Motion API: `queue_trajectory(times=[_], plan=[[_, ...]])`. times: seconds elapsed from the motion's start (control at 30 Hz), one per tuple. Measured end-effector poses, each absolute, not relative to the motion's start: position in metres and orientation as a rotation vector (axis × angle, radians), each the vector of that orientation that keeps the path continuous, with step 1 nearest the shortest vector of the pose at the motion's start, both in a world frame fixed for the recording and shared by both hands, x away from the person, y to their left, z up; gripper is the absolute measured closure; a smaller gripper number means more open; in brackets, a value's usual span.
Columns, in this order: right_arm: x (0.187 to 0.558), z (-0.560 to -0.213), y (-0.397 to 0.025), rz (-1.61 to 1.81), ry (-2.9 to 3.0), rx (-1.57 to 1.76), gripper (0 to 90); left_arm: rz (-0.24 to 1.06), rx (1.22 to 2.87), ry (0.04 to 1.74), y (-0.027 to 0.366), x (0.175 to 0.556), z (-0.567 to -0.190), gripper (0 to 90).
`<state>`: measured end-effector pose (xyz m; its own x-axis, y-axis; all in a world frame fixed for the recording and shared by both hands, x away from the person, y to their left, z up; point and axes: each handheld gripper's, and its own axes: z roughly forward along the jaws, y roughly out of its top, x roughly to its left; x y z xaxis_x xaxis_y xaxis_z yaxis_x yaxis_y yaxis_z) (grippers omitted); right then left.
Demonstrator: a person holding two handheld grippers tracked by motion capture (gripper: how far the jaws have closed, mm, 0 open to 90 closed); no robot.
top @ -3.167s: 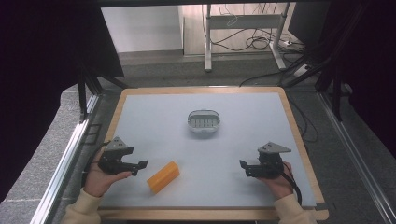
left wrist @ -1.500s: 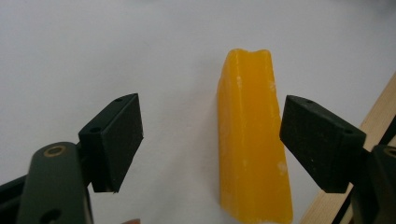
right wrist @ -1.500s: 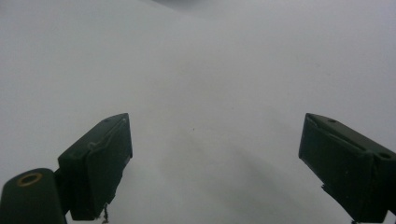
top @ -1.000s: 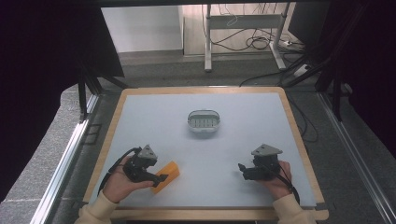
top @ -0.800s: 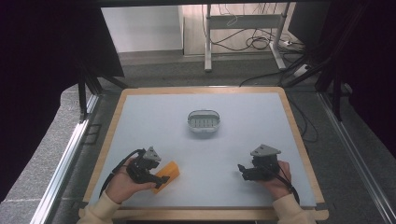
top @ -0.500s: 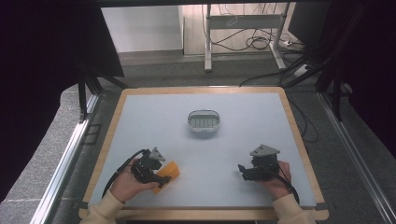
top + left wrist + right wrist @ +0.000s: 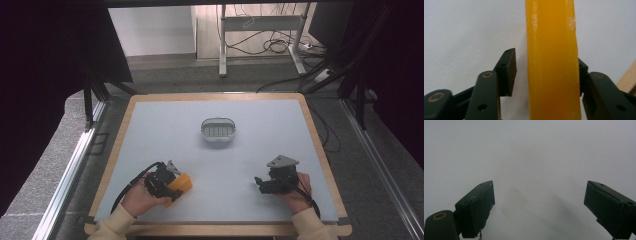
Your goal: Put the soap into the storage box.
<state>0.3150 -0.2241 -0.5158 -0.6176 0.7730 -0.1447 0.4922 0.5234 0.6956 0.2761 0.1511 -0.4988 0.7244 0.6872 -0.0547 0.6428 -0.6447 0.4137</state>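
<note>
An orange block [image 7: 182,182] lies on the pale table top [image 7: 250,150] near the front left. My left gripper [image 7: 172,187] has come up to it from the left. In the left gripper view the orange block [image 7: 552,62] stands between the jaws of the left gripper [image 7: 545,58]; the right jaw touches it and a narrow gap remains at the left jaw. My right gripper [image 7: 260,182] rests at the front right with its jaws wide apart. The right gripper [image 7: 539,195] has bare table between its jaws.
A small oval grey dish [image 7: 218,130] stands at the table's middle, well beyond both grippers. A wooden rim [image 7: 320,150] frames the table. Cables and a metal stand [image 7: 260,30] are on the floor behind it.
My left gripper moved right from the table's left edge to the orange block and now has its jaws around it. The right gripper shifted slightly.
</note>
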Motion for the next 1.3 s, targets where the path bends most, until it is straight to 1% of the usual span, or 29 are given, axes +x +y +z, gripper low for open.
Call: queue_trajectory(times=[0.23,0.7,1.3], plan=[[0.316,-0.516,-0.226,0.857,2.319,1.050,9.8,0.118,2.538,1.010,0.148,0.276,-0.500,60.6],[0.316,-0.516,-0.225,0.846,2.319,1.048,9.8,0.145,2.516,0.999,0.149,0.275,-0.498,61.7],[0.316,-0.516,-0.224,0.844,2.321,1.046,9.8,0.111,2.489,0.975,0.160,0.278,-0.492,61.9]])
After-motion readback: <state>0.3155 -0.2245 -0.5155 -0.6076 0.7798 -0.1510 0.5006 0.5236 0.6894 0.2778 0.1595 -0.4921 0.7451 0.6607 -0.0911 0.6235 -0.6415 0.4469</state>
